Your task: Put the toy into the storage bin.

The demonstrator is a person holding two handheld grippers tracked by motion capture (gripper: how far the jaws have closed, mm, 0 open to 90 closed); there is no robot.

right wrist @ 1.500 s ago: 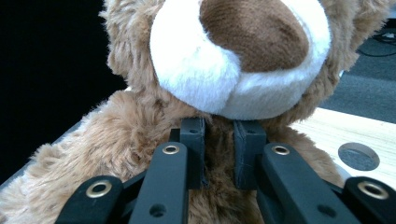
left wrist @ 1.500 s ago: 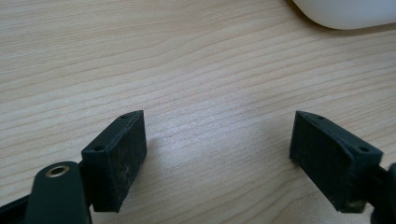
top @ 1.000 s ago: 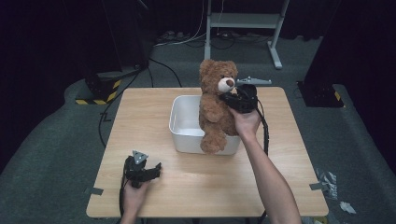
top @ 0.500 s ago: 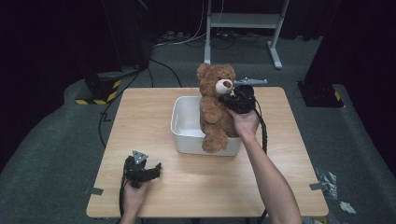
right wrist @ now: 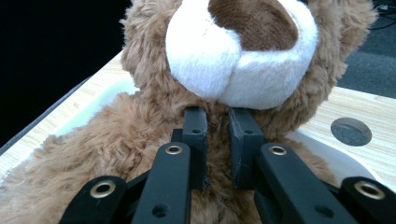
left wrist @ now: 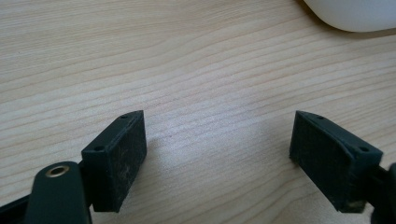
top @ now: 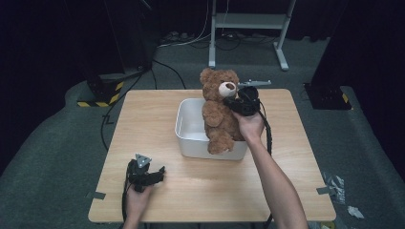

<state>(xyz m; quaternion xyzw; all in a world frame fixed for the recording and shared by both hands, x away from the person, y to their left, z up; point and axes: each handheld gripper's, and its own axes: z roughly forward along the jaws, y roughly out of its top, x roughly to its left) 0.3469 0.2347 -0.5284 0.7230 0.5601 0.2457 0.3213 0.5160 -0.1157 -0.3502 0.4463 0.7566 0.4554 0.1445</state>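
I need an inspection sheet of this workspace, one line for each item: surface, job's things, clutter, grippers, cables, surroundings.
Surface: wooden table, bare wood apart from the items listed.
Job's things: brown teddy bear held upright over the white bin, legs hanging at the bin's front rim.
Clutter: small round grey mark on the table top.
Grippers: right hand-held gripper shut on the teddy bear under its muzzle; left hand-held gripper open, resting on the table.
Cables: black cables on the floor left of the table.
Surroundings: grey carpet, metal stand behind, yellow-black marked base, crumpled scraps on the floor at the right.
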